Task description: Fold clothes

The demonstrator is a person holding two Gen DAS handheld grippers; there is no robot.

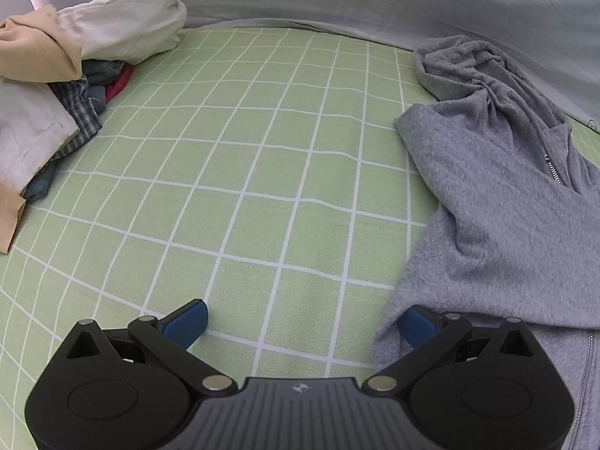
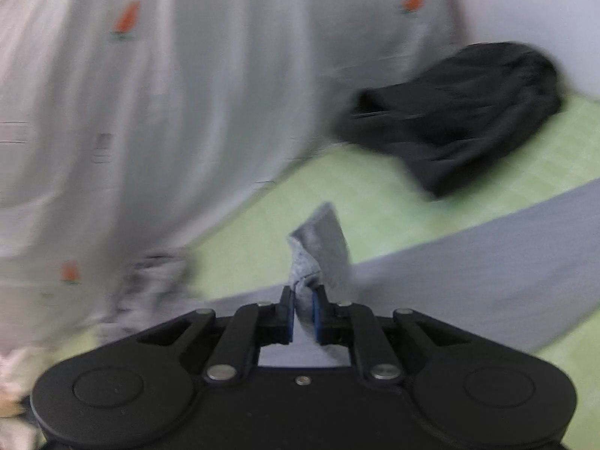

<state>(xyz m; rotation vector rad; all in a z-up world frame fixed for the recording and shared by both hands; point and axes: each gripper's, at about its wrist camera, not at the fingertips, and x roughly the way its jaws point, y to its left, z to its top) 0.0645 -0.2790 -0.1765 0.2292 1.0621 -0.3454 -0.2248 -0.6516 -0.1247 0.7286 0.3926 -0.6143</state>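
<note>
Nearest in the left wrist view, the left tongs (image 1: 300,324) stand wide apart and hold nothing; their left pad hovers over bare green checked bed sheet (image 1: 240,157), while their right pad sits right at the near left edge of the grey zip hoodie (image 1: 498,210), touching or just above it, which I cannot settle. The hoodie lies to the right of these tongs and runs from near to far: hem and zipper close by, the body in the middle, the bunched hood at the far end against the pale carrot-print cloth (image 1: 468,3). In the right wrist view, which is smeared by motion, the right tongs (image 2: 303,313) are clamped on a pinched fold of the same grey hoodie (image 2: 318,247), lifted clear of the sheet, with a long grey band of it trailing off to the right. So the right hand already has cloth, and the left is the nearer one to the free near left edge; any fold seems to turn on that edge lying just to the right of the open left tongs, along the garment's near-to-far line. Farther off, a heap of mixed clothes (image 1: 67,75) lies at the far left of the bed, and a dark garment (image 2: 457,112) lies at the far right.
</note>
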